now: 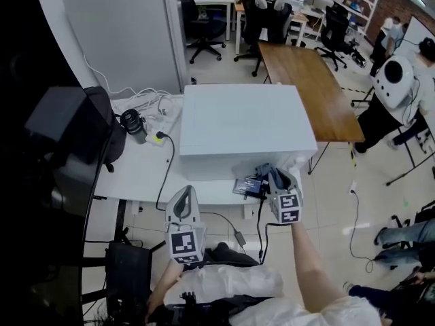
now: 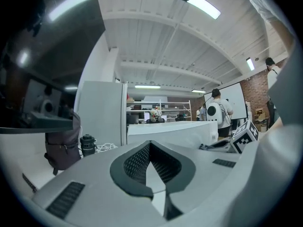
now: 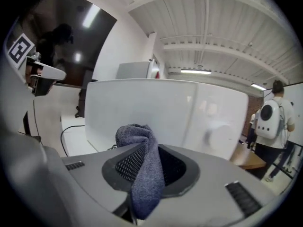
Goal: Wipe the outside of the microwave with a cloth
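The white microwave (image 1: 245, 124) stands on a white table (image 1: 143, 168); the right gripper view shows its pale front (image 3: 165, 112) close ahead. My right gripper (image 1: 274, 176) is at the microwave's lower front edge, shut on a grey-blue cloth (image 3: 144, 174) that bunches past the fingertips and hangs down between the jaws. This cloth (image 1: 257, 179) shows as a dark bundle in the head view. My left gripper (image 1: 182, 195) hangs off the table's front edge, well left of the microwave (image 2: 175, 131). Its jaws meet at the tips with nothing between them.
A black flask (image 1: 133, 125) and a dark backpack (image 1: 102, 124) sit on the table's left, with white cables (image 1: 146, 104) behind them. A black cord (image 1: 166, 175) drops over the front edge. A wooden table (image 1: 306, 87) and several people (image 1: 394, 87) are to the right.
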